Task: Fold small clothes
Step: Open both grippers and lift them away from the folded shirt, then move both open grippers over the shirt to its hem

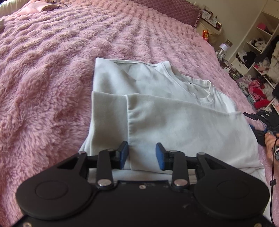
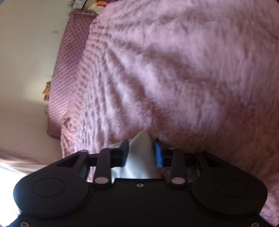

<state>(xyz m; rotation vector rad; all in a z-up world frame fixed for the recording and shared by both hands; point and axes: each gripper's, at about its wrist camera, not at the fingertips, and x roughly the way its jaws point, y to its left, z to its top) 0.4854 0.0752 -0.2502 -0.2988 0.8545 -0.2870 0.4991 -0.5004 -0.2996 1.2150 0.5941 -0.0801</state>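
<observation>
A white T-shirt (image 1: pixel 157 97) lies on the pink fluffy bedspread (image 1: pixel 52 69), collar (image 1: pixel 208 90) toward the right, with one sleeve side folded over its body. My left gripper (image 1: pixel 142 154) hovers at the shirt's near edge, jaws apart, the folded sleeve's seam by the left pad and cloth lying under the gap. In the right wrist view, my right gripper (image 2: pixel 141 152) has a raised corner of the white shirt (image 2: pixel 141 153) standing between its blue pads, which stand apart. That gripper (image 1: pixel 261 117) and the hand (image 1: pixel 271 145) holding it show at the right edge of the left wrist view.
The pink bedspread (image 2: pixel 174 69) covers the whole bed. A quilted mauve headboard (image 2: pixel 66 57) stands against the cream wall. Beyond the bed's right side are white shelves (image 1: pixel 258 45) crammed with clothes and a cluttered nightstand (image 1: pixel 211 22). A pink pillow (image 1: pixel 33 7) lies far left.
</observation>
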